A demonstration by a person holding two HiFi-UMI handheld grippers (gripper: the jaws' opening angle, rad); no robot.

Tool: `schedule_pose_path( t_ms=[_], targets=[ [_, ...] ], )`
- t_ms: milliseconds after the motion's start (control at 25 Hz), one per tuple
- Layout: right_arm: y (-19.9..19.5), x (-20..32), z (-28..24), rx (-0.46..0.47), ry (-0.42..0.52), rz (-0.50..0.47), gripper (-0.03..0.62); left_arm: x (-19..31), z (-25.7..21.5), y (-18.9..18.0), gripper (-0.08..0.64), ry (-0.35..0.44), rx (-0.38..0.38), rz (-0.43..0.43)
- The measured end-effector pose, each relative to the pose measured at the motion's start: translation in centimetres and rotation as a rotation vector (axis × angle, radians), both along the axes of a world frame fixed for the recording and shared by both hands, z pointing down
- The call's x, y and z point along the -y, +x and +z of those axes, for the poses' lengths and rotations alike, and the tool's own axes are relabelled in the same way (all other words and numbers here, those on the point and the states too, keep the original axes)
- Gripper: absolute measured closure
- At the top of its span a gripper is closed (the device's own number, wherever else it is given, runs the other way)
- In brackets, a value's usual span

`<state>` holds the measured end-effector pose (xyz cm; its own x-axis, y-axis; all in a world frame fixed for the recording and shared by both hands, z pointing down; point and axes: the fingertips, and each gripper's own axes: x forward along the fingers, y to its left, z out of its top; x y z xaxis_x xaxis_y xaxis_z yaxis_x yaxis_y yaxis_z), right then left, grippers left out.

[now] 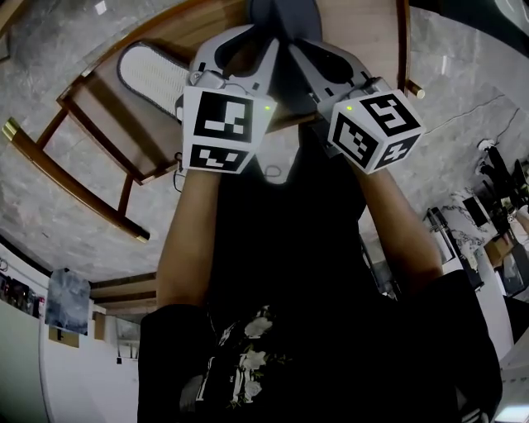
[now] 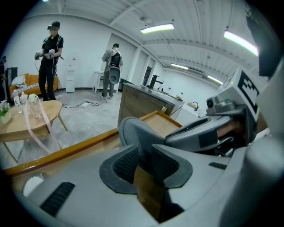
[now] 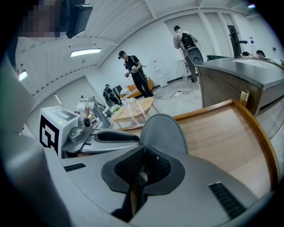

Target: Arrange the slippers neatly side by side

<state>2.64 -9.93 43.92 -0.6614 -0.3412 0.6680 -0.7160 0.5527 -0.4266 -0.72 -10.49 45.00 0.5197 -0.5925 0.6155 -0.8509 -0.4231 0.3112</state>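
A grey slipper (image 1: pixel 279 15) is at the far end of a wooden tray (image 1: pixel 376 33), and both grippers meet on it. My left gripper (image 1: pixel 248 45) is shut on the grey slipper (image 2: pixel 135 133), whose thick edge fills the gap between the pads. My right gripper (image 1: pixel 310 54) is shut on a thinner edge of the same grey slipper (image 3: pixel 164 131), jaws nearly together. Each gripper shows in the other's view, the right gripper (image 2: pixel 208 135) and the left gripper (image 3: pixel 100 137). A second slipper (image 1: pixel 153 76), pale with a dark rim, lies on the tray left of my left gripper.
The tray has a raised wooden rim (image 3: pixel 259 128) and stands on a stone floor (image 1: pixel 58 74). Farther off are a round wooden table (image 2: pixel 26 119), a long counter (image 2: pixel 142 99) and two standing people (image 2: pixel 51 57).
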Motion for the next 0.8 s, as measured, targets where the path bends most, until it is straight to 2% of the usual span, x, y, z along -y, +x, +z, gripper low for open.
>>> schedule_pose_path(
  t_ms=[320, 480, 520, 680, 800],
  targets=[
    [0.8, 0.6, 0.9, -0.025, 0.036, -0.007, 0.577, -0.2, 0.4, 1.5, 0.463, -0.001, -0.025, 0.037],
    [0.9, 1.0, 0.5, -0.050, 0.071, 0.013, 0.493, -0.6, -0.3, 1.1, 0.461, 0.018, -0.047, 0.025],
    [1.2, 1.1, 0.2, -0.053, 0.088, 0.032, 0.476, -0.8, -0.4, 0.9, 0.460, 0.025, -0.052, 0.020],
    [2.4, 1.5, -2.9, -0.025, 0.157, 0.106, 0.483, -2.1, -1.7, -0.4, 0.459, 0.053, -0.079, -0.025],
    [1.9, 0.4, -4.4, 0.001, 0.165, 0.061, 0.489, -4.1, -2.6, -2.4, 0.433, 0.046, -0.087, -0.082]
  ],
)
